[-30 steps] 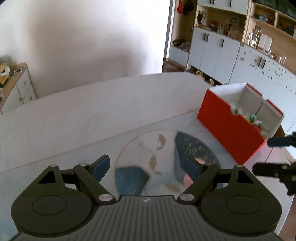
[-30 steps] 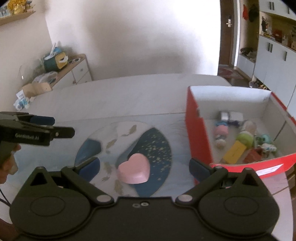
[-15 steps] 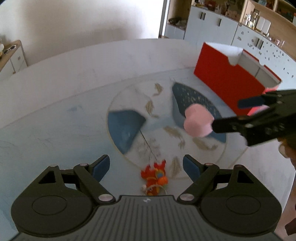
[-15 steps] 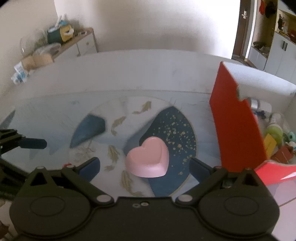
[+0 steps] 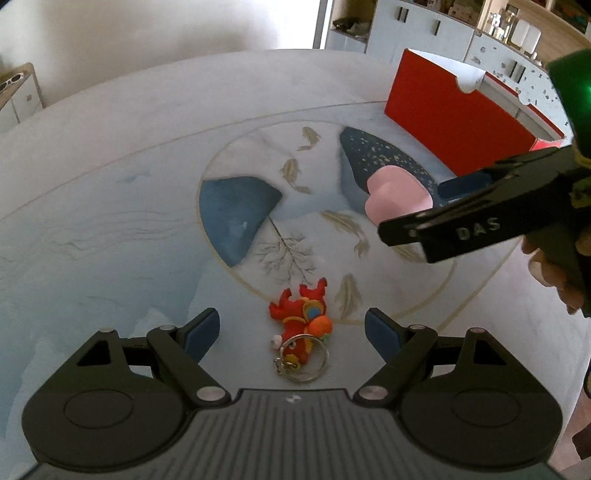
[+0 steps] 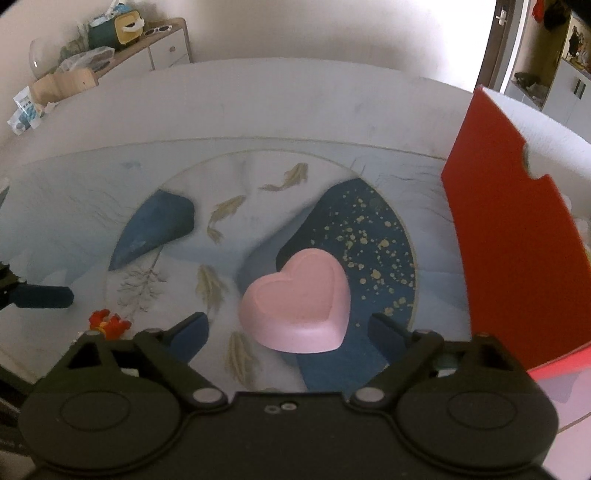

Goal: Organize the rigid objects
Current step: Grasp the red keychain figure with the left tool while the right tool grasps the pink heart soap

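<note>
A pink heart-shaped block [image 6: 299, 306] lies on the painted table; it also shows in the left wrist view [image 5: 395, 195]. My right gripper [image 6: 290, 332] is open with the heart between its fingers, apart from both. A red and orange toy keychain [image 5: 301, 328] lies on the table between the open fingers of my left gripper [image 5: 291, 330], untouched; its red tip shows in the right wrist view [image 6: 107, 323]. The red box [image 5: 454, 114] stands at the right, also in the right wrist view [image 6: 509, 236].
The round table [image 5: 110, 221] has a painted circle with blue shapes and gold fish. A sideboard with clutter [image 6: 110, 55] stands at the back left. White cabinets and shelves [image 5: 424, 29] line the far right wall.
Both grippers have dropped lower and closer to the table. The keychain came into view between the left fingers. The right gripper closed in on the pink heart.
</note>
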